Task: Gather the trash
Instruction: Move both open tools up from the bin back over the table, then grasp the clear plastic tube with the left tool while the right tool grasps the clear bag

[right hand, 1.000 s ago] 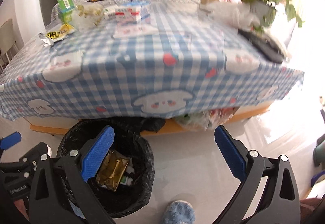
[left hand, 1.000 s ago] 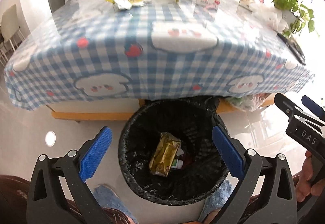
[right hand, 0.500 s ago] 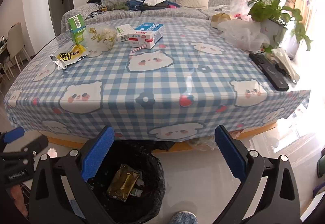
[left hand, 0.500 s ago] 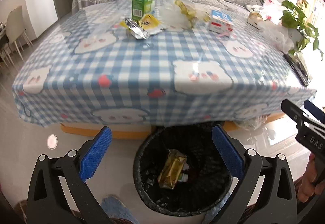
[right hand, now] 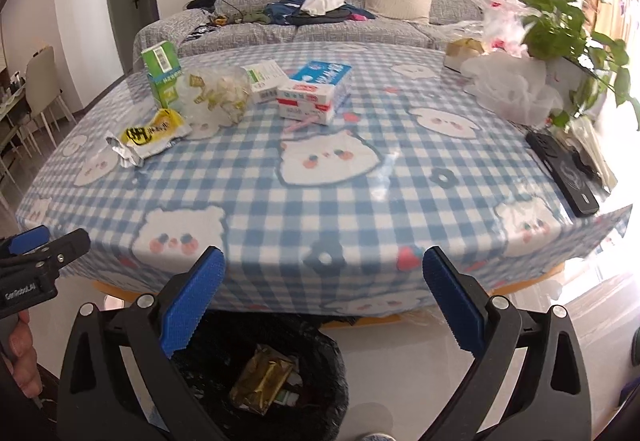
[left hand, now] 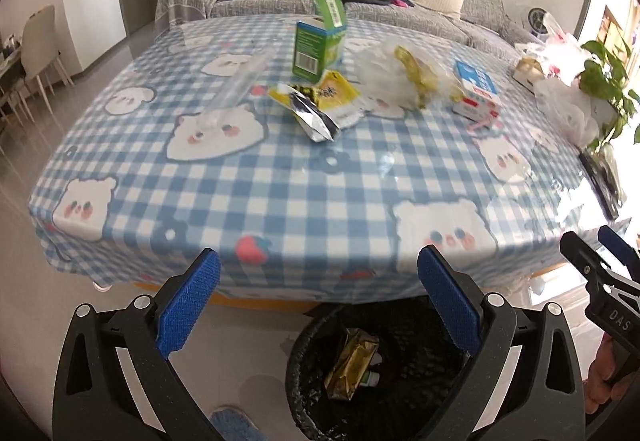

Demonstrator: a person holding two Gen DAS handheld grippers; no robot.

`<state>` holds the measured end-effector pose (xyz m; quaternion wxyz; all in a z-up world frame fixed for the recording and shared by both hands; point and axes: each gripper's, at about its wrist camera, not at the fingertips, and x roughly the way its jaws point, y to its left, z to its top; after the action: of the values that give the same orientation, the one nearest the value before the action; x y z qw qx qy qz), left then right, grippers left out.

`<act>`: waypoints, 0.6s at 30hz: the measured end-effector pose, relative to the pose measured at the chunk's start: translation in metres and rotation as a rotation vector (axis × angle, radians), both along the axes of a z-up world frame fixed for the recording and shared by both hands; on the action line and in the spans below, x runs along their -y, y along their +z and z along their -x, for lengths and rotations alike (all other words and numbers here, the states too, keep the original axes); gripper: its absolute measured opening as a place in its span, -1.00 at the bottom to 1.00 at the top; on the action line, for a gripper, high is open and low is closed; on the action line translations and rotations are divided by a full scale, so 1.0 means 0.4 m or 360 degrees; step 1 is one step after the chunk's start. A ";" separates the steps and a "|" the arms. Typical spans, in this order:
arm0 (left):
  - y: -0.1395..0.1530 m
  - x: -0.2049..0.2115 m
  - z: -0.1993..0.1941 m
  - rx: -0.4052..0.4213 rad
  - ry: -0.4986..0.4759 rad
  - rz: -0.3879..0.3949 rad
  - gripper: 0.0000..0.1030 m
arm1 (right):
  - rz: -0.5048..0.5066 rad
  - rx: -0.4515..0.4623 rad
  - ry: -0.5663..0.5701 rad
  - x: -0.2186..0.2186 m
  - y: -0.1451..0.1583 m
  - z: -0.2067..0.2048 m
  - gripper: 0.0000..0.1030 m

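Note:
A black-lined trash bin [left hand: 304, 373] [right hand: 328, 393] stands on the floor at the table's near edge, with a gold foil wrapper [left hand: 352, 363] [right hand: 262, 379] inside. On the blue checked tablecloth [left hand: 320, 181] lie a yellow snack wrapper [left hand: 320, 101] [right hand: 150, 135], a green carton [left hand: 320, 37] [right hand: 162, 75], a crumpled clear bag [left hand: 400, 81] [right hand: 214, 95] and a blue-white milk box [left hand: 478, 91] [right hand: 316, 91]. My left gripper [left hand: 318, 301] and right gripper [right hand: 324, 299] both hang open and empty above the bin, short of the table edge.
A potted plant [right hand: 560, 25], white plastic bags [right hand: 512, 85] and a black remote [right hand: 562, 171] occupy the table's right side. A grey sofa [right hand: 320, 9] with clothes lies behind the table. Chairs [right hand: 40, 89] stand at far left.
Both grippers have risen from over the bin and tilted up toward the tabletop. The bin has dropped low in both views. Both stay open and empty.

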<state>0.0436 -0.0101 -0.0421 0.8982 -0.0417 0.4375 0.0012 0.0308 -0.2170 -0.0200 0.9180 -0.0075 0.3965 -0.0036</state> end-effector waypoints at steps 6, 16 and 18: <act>0.013 -0.052 -0.049 -0.0029 0.0020 0.0024 0.88 | 0.0016 0.0032 0.0086 -0.059 0.024 -0.075 0.85; 0.062 -0.164 -0.181 -0.0015 0.0114 0.0001 0.88 | 0.0006 0.0058 0.0197 -0.137 0.039 -0.218 0.85; 0.067 -0.187 -0.215 -0.0016 0.0127 -0.0017 0.88 | 0.0014 0.0057 0.0212 -0.153 0.037 -0.246 0.85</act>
<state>0.1297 0.0647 -0.0154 0.8954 -0.0544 0.4401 0.0397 0.1292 -0.1557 -0.0053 0.9231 -0.0379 0.3787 0.0557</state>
